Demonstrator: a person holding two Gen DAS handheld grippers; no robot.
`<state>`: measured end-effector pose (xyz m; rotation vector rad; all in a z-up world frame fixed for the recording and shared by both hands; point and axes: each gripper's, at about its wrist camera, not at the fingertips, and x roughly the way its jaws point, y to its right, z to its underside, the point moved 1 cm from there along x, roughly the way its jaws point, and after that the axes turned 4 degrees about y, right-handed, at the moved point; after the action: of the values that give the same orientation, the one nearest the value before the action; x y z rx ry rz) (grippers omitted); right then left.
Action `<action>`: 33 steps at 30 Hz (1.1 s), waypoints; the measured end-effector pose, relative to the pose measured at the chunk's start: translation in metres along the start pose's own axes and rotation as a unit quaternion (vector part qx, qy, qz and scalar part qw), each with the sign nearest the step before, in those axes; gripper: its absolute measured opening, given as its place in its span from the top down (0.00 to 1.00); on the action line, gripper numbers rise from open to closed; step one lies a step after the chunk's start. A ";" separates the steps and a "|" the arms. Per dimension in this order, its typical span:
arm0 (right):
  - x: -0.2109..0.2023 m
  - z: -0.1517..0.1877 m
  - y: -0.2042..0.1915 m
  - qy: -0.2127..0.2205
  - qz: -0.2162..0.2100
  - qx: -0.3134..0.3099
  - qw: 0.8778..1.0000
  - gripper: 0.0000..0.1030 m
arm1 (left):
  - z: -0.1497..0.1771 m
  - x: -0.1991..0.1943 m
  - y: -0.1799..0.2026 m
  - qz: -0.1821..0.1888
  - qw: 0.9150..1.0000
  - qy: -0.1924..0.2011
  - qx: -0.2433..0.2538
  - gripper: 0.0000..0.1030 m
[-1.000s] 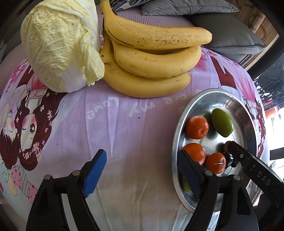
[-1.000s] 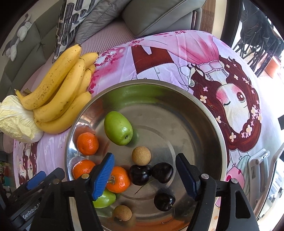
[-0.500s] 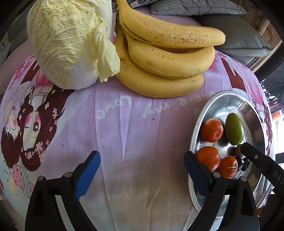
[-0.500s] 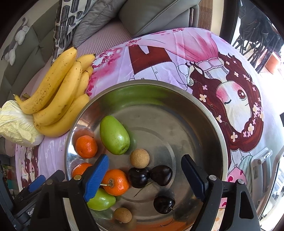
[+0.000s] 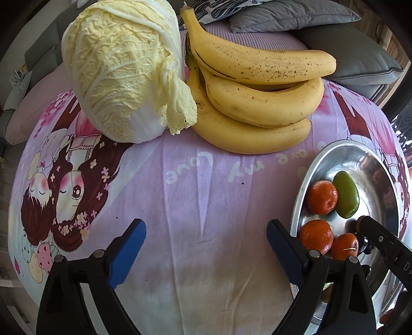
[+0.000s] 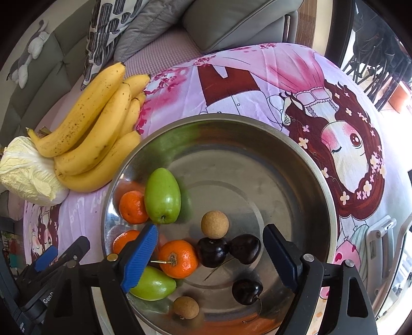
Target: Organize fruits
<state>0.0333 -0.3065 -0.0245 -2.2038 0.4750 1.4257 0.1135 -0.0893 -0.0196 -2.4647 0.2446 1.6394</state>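
Both tongs released, nothing gripped. R tongs [image 6: 208, 255] hover over steel bowl [image 6: 303, 159] w/ small fruit sorted in; L tongs [image 5: 206, 242] face banana bunch [image 5: 257, 103] beside napa cabbage [image 5: 121, 74] on surface, prob next pick.

My table wears a pink-lilac cartoon cloth [image 5: 206, 206] printed with big-eyed girls and blossoms. Behind it stands a grey sofa [image 6: 59, 59] with a plain grey cushion [image 6: 239, 20] and a black-and-white patterned pillow [image 6: 103, 33] leaning on it; a small stuffed toy [image 6: 31, 51] lies on the backrest. To my right, daylight pours in past dark chairs [image 6: 373, 51], bright on the cloth.
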 end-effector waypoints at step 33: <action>-0.030 0.071 -0.044 0.003 -0.002 -0.064 0.998 0.16 | 0.095 -0.049 -0.084 0.025 0.997 -0.013 -0.074 0.08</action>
<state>-0.0093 -0.2293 -0.0128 -2.3069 0.3918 1.4860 0.0292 0.0158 -0.0063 -2.5627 0.1896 1.7691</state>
